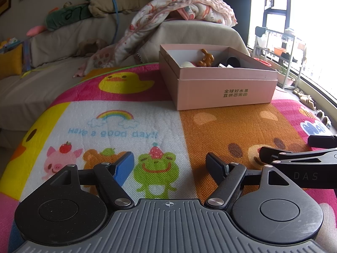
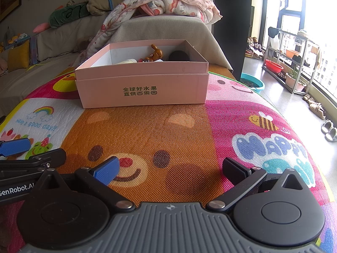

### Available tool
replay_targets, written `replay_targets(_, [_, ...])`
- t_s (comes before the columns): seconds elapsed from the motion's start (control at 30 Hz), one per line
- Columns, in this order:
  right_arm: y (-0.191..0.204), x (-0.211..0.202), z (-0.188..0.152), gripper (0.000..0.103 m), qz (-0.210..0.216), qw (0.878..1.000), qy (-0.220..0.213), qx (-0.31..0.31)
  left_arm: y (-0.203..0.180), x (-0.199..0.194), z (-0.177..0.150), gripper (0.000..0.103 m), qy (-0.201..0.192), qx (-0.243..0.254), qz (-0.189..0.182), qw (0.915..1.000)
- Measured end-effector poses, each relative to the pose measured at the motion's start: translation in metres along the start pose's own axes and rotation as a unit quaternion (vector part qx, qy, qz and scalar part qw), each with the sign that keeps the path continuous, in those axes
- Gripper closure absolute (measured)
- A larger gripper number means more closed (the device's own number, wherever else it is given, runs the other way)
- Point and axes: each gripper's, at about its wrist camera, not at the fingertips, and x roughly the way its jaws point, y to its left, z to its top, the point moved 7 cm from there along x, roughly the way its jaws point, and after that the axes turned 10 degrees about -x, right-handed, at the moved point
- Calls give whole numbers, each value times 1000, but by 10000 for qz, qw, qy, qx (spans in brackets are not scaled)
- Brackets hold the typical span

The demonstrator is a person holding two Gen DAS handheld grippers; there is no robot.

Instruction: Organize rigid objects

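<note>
1. Nearest to us, the left gripper (image 1: 169, 164) hangs low over the play mat (image 1: 130, 126), its jaws spread wide with nothing between them. We judge it parked, ready and not at work.
2. Beside it, the right gripper (image 2: 170, 168) is likewise spread and empty, over the mat's orange bear panel. Its tip shows at the right edge of the left view; the two tools sit close together but apart.
3. We find no loose item on the mat between the grippers and the box; the approach is unobstructed.
4. Further on stands the pink cardboard box (image 2: 143, 92), lid off, square on the mat. The rigid objects lie inside it: a brown figurine (image 2: 155, 53), a dark round item (image 2: 178, 55) and a pale piece (image 2: 127, 61). We judge the collecting largely done.
5. The box's near wall hides its floor, so we cannot tell what else it holds.
6. Beyond, a covered sofa (image 1: 63, 42) carries a patterned blanket (image 1: 181, 8). Far right, a metal rack (image 2: 292, 63) stands by the window, well clear.
</note>
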Motion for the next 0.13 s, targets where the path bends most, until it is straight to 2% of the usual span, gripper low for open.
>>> replay_targets(0.13, [0,0,0,0,0,10000,-1,0,-1,0,0,23,-5,18,9,10000])
